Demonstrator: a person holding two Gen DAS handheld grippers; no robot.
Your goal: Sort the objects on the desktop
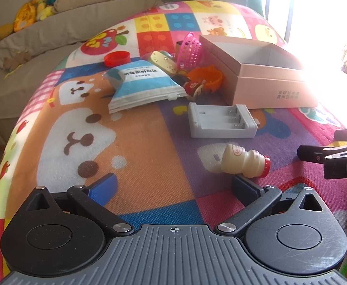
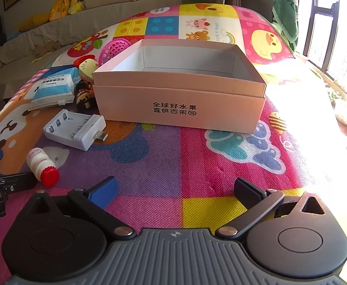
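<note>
A small yoghurt-drink bottle (image 1: 243, 160) with a red cap lies on its side on the colourful mat, just beyond the right finger of my open left gripper (image 1: 173, 187); the same bottle (image 2: 41, 165) shows at the left of the right wrist view. Behind it lies a white battery charger (image 1: 221, 121) (image 2: 74, 129). An empty pink cardboard box (image 1: 263, 71) (image 2: 180, 95) stands open further back. My right gripper (image 2: 174, 191) is open over bare mat in front of the box, holding nothing.
Left of the box lie a blue-white pouch (image 1: 142, 83), a red lid (image 1: 117, 58), a pink toy basket (image 1: 190, 51), an orange cup (image 1: 205, 78) and small figures. A sofa with plush toys (image 1: 38, 4) lies behind. A bright window is at the right.
</note>
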